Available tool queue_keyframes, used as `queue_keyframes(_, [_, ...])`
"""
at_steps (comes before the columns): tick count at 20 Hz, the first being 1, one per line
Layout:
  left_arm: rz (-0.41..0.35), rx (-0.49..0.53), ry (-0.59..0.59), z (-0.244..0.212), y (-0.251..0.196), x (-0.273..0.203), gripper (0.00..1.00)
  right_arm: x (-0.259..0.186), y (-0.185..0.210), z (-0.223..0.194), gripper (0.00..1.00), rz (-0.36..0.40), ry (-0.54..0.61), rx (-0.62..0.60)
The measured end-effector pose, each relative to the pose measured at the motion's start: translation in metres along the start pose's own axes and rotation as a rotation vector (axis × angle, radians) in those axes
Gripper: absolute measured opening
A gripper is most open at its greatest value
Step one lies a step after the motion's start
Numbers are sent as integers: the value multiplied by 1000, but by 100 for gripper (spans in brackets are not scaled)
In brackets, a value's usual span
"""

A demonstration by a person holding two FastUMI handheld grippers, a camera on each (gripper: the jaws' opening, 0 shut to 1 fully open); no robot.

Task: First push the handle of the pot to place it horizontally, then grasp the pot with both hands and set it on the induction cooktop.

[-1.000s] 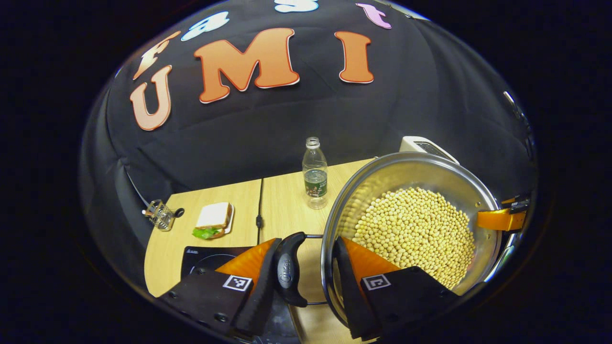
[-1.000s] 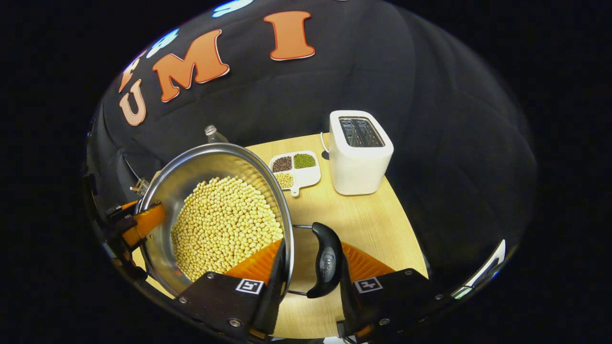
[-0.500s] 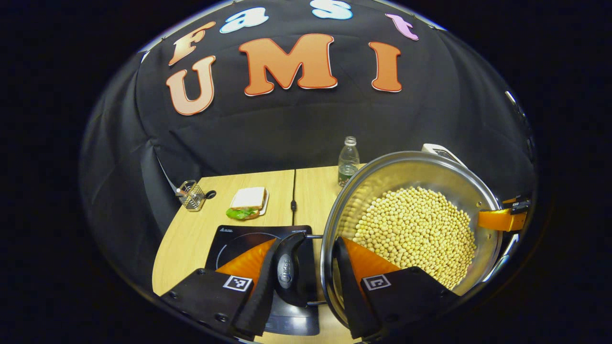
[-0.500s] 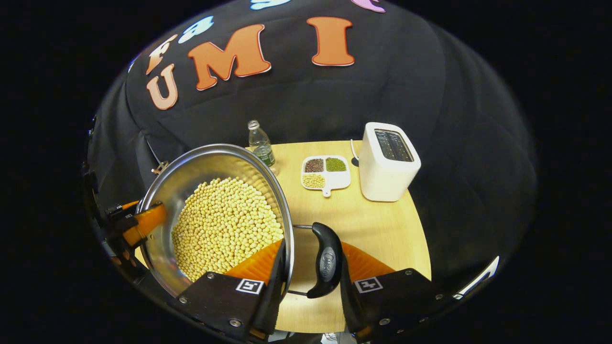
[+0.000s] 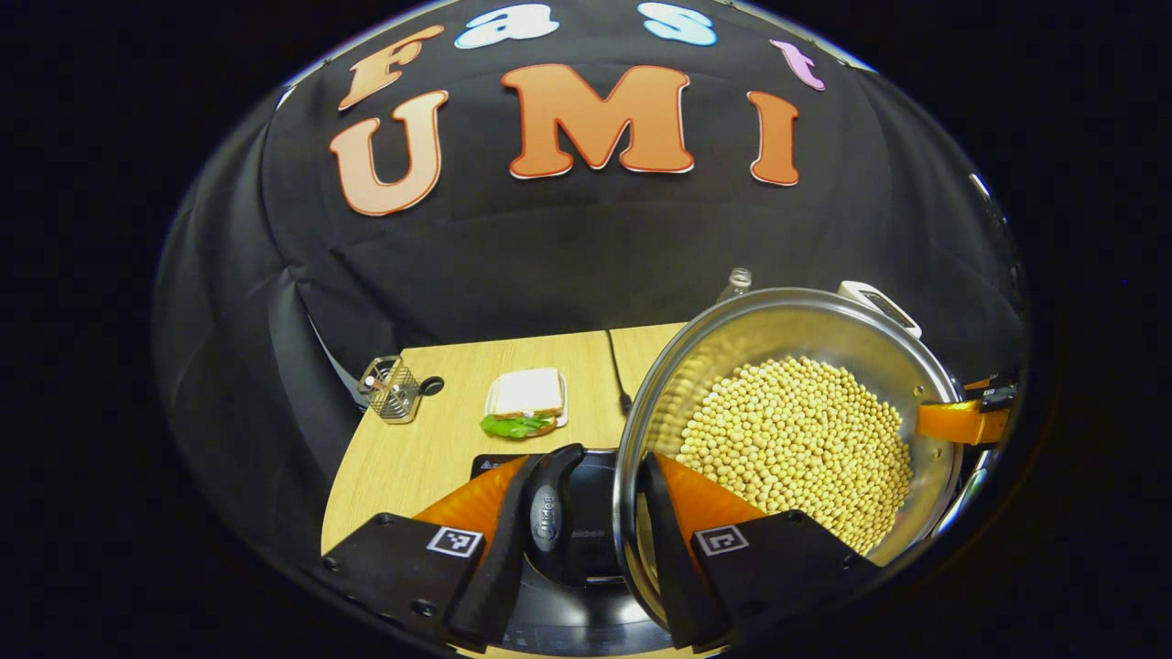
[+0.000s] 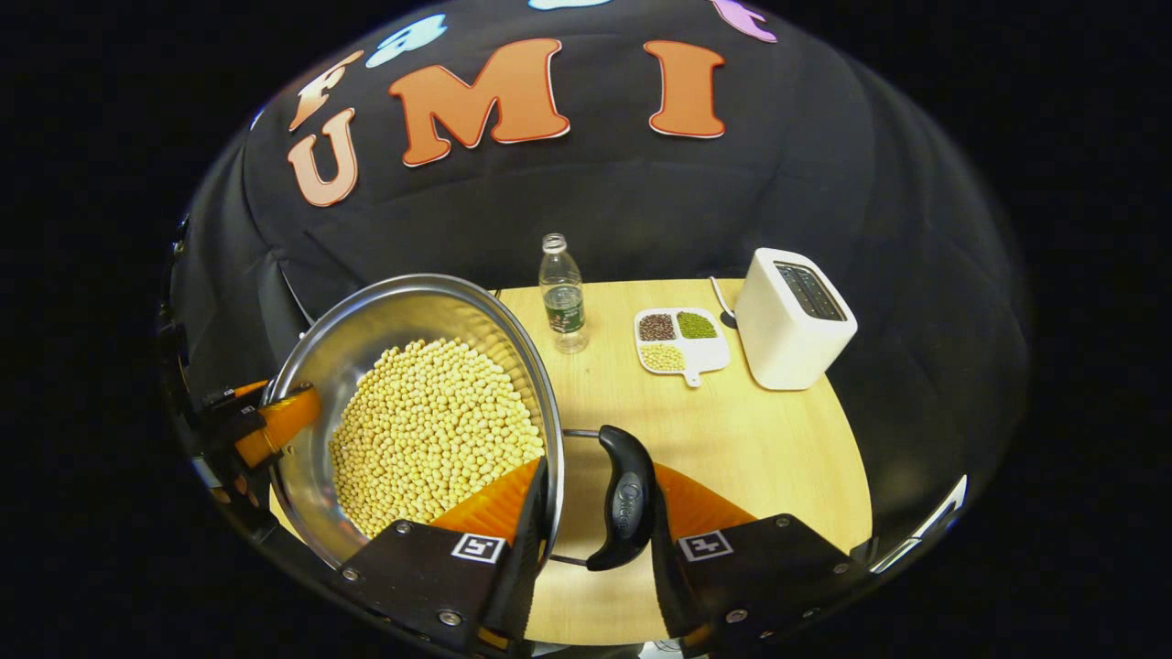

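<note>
Spanning the lower part of both views, a light wooden table (image 6: 760,458) is seen against the black cloth wall. A stainless steel pot (image 5: 787,316) filled with soybeans (image 5: 797,439) is held above the table between the two grippers. In the left gripper view, the left gripper (image 5: 586,540) is closed across the pot's rim and its black side handle (image 5: 547,517): one finger lies inside the pot against the wall, the other presses the outer face of the handle. In the right gripper view, the right gripper (image 6: 595,531) is closed in the same manner on the opposite black handle (image 6: 625,499), with one finger inside the rim and one outside the handle. The black induction cooktop (image 5: 586,618) is located directly beneath the left gripper and the pot's near edge; whether the pot touches it cannot be told. A white toaster (image 6: 795,316) stands at the far right of the table, with a divided white dish (image 6: 682,340) of beans just beside it. A clear plastic bottle (image 6: 561,295) stands upright near the pot's far rim. A sandwich (image 5: 525,403) on a small plate and a wire basket (image 5: 389,401) lie beyond the cooktop
</note>
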State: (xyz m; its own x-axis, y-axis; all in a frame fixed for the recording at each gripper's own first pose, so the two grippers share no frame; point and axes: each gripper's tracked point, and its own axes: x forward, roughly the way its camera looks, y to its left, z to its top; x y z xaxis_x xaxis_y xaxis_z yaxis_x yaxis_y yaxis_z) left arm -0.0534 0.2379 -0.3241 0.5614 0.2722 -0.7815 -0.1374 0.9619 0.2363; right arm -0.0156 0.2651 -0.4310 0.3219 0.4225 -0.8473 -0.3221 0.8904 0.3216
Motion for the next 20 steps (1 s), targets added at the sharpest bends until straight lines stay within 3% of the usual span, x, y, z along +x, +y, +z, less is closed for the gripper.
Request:
queue_keyframes(9, [40, -22, 30, -17, 77, 14, 70, 5, -5, 5, 55, 12, 17, -16])
queue_keyframes(20, [98, -38, 150, -13, 78, 15, 69, 14, -5, 10, 55, 33, 97, -23])
